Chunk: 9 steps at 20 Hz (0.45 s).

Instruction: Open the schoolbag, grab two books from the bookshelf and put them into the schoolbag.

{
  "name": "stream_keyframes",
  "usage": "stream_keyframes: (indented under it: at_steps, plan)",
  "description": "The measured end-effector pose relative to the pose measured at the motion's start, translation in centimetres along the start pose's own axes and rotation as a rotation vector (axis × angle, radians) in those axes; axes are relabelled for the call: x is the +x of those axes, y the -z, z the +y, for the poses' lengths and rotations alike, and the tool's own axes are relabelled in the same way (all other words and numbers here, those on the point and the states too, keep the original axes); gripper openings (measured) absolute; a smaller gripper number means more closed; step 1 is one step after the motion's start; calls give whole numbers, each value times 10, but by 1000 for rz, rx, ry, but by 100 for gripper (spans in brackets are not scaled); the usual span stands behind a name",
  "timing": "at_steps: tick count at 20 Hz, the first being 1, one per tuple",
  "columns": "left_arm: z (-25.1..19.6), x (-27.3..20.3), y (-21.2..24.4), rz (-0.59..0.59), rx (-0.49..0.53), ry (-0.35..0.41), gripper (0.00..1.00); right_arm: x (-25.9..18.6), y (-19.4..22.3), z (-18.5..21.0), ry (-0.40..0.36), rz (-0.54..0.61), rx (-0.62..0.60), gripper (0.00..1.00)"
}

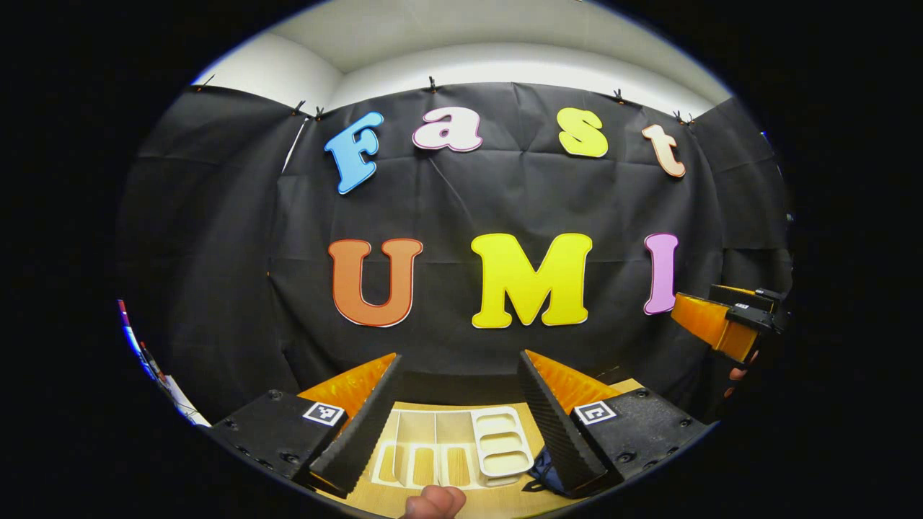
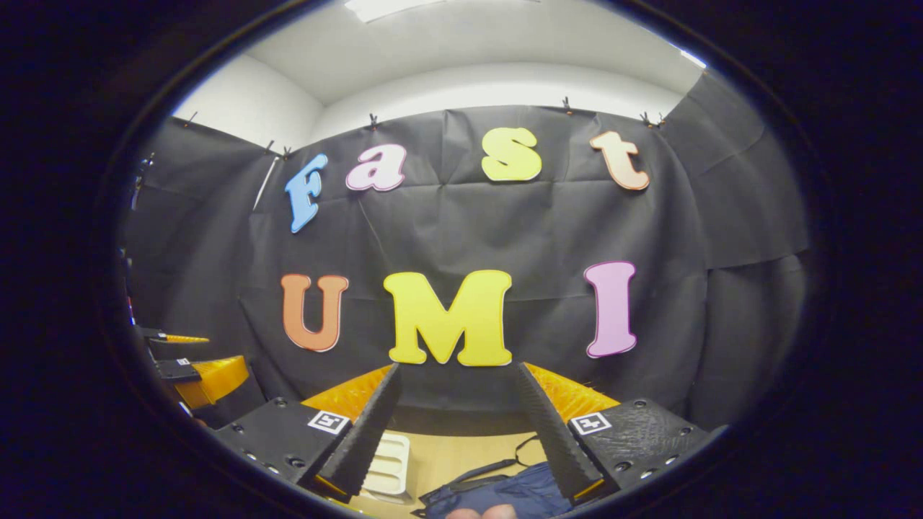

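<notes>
The white slotted bookshelf lies on the wooden table, low between my left gripper's fingers; the table shows through its slots. A corner of the dark blue schoolbag peeks out beside the right finger. My left gripper is open and raised above the table, holding nothing. In the right gripper view the schoolbag lies below with a black strap, and the bookshelf stands left of it. My right gripper is open and holds nothing.
The black cloth wall closes the booth behind the table. The right gripper hangs at the far right of the left gripper view with a hand under it. The left gripper sits at the far left of the right gripper view. A thumb shows at the bottom.
</notes>
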<state>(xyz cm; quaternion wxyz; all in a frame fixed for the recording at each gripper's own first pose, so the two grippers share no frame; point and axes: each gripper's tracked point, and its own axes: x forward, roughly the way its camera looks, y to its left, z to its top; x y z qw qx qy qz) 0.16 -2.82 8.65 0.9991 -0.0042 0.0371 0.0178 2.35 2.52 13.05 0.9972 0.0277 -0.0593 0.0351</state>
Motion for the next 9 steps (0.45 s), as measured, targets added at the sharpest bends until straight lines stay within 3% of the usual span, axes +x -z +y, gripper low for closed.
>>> stream_keyframes:
  at_steps: [9]
  plan:
    - [-7,4,0,0,14,-30,96,1,4,-14,22,13,-13,95]
